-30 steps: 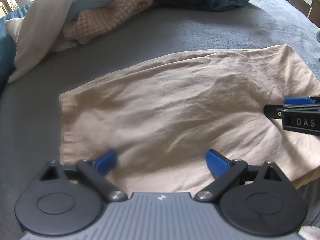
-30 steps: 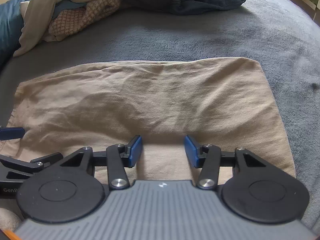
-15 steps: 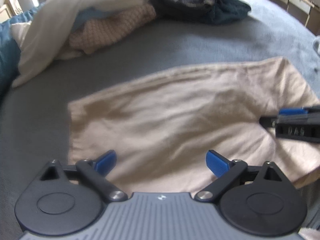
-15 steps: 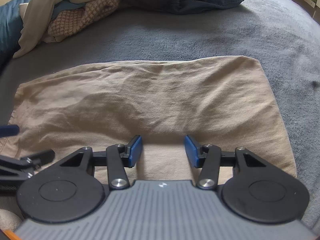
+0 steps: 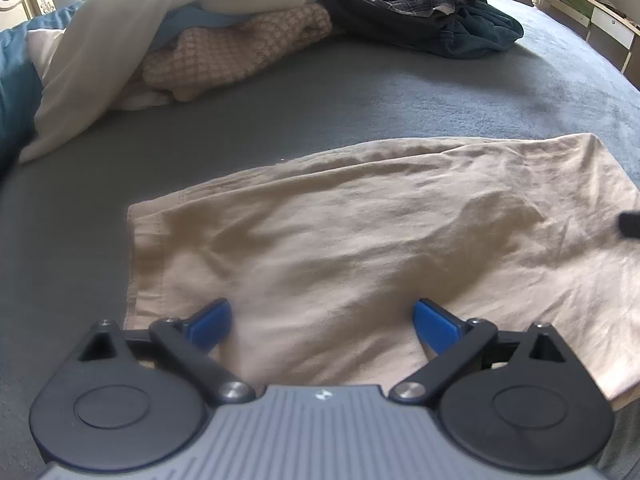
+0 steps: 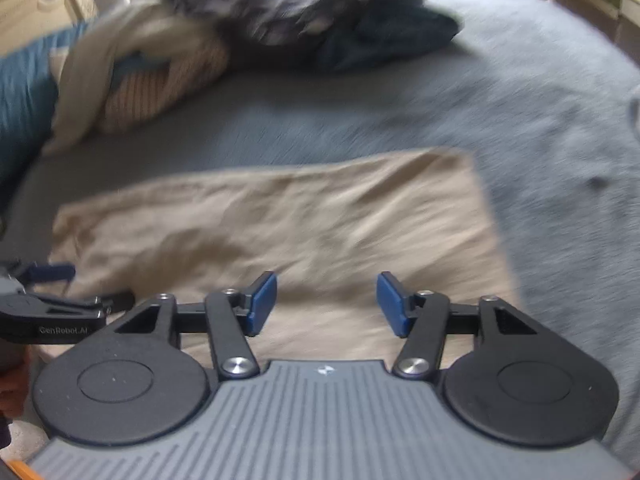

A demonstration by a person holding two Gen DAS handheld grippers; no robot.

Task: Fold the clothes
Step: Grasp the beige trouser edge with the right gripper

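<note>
Beige garment (image 5: 360, 240) flat, long axis left-right; left claw (image 5: 322, 326) spread; right claw (image 6: 326, 304) opening, empty.

1. Bed with a grey-blue blanket (image 5: 360, 112) carries everything.
2. Beige garment (image 5: 360, 248) lies flat on the blanket, wrinkled, hem at its left end.
3. Beyond the garment, far left: pile of white cloth (image 5: 120, 48) over a checked pinkish knit (image 5: 240, 56).
4. Beyond the garment, centre-right: dark heap (image 5: 432, 16), plaid on top.
5. Teal fabric (image 5: 12, 92) left of the white pile.
</note>
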